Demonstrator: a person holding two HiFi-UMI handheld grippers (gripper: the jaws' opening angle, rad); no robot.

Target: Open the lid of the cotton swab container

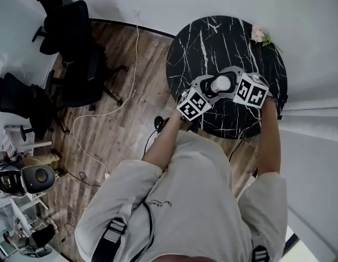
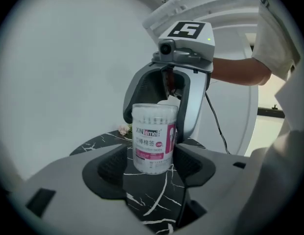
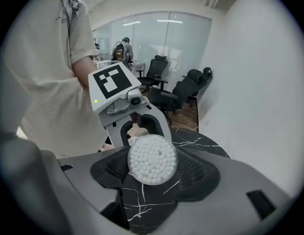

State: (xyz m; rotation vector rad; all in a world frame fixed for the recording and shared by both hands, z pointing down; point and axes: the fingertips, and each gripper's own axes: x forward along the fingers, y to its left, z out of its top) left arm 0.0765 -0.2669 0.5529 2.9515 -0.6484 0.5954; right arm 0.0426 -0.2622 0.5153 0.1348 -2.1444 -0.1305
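My head view sits high over the person and looks steeply down on the round table [image 1: 212, 37] from well off. My left gripper view rides behind its own jaws, close in, facing the side of the cotton swab container [image 2: 154, 138], with the right gripper [image 2: 158, 126] just beyond on the far side. My right gripper view looks back the opposite way, close on the container's round top, the left gripper [image 3: 140, 131] beyond. All three share container and table
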